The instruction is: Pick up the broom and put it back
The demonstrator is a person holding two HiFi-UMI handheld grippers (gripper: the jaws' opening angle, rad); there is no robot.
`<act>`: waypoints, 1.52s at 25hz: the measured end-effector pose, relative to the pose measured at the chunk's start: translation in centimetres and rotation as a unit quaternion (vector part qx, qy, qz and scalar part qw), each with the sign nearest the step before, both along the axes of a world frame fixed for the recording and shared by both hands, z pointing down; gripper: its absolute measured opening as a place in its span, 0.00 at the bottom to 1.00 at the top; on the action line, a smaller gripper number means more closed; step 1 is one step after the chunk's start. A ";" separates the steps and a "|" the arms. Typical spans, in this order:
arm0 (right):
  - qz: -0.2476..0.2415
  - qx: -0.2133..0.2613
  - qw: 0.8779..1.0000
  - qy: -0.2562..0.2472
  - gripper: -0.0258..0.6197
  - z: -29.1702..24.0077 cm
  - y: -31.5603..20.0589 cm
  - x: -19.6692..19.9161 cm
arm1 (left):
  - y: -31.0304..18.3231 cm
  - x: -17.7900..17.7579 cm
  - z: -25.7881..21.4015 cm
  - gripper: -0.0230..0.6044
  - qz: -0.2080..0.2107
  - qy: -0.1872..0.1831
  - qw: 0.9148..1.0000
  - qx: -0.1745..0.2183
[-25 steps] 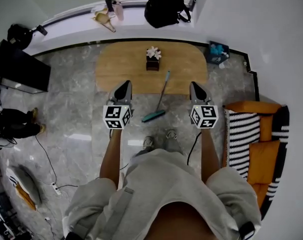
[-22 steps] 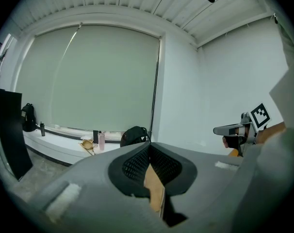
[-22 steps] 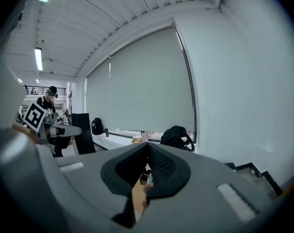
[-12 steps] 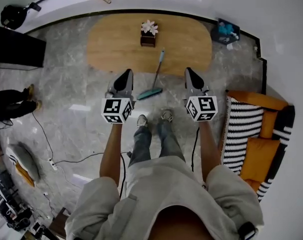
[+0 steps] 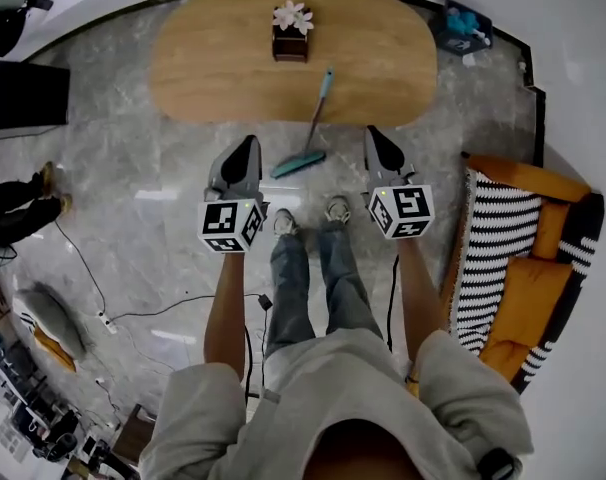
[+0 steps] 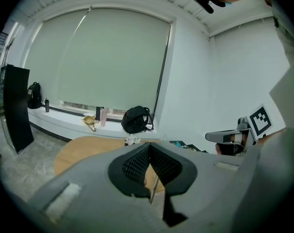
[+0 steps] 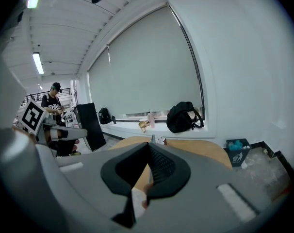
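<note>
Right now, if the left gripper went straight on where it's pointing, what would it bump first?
Probably the wooden table; the broom is just right of that line, but depth is unclear.

The head view looks steeply down from above the person onto the floor (image 5: pixel 133 228), the table (image 5: pixel 213 68), the left gripper (image 5: pixel 249 146) and the right gripper (image 5: pixel 373 134). Each gripper view sits close behind its own jaws and faces roughly level toward the window (image 6: pixel 108 62). All three views share the table, and both gripper views share the backpack (image 6: pixel 136 119).
</note>
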State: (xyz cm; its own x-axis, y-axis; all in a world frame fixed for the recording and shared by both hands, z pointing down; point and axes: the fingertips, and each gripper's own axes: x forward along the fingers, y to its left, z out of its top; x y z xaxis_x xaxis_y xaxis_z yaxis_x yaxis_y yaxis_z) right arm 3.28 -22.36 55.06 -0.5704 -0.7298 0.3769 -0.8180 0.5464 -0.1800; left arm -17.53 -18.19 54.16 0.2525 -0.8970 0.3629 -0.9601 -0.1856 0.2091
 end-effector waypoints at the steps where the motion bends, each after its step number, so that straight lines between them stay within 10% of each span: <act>1: 0.001 -0.006 1.000 0.001 0.04 1.1 0.3 -0.1 | 0.3 -0.2 1.0 0.05 -0.001 0.002 1.000 -0.005; 24: -0.016 -0.064 0.998 0.006 0.05 14.7 4.0 -1.5 | 2.2 0.5 14.5 0.05 -0.004 0.027 0.998 -0.057; 38: -0.038 -0.052 0.998 -0.027 0.33 15.4 -5.8 -6.6 | -0.5 0.8 14.3 0.05 -0.002 0.024 0.999 -0.045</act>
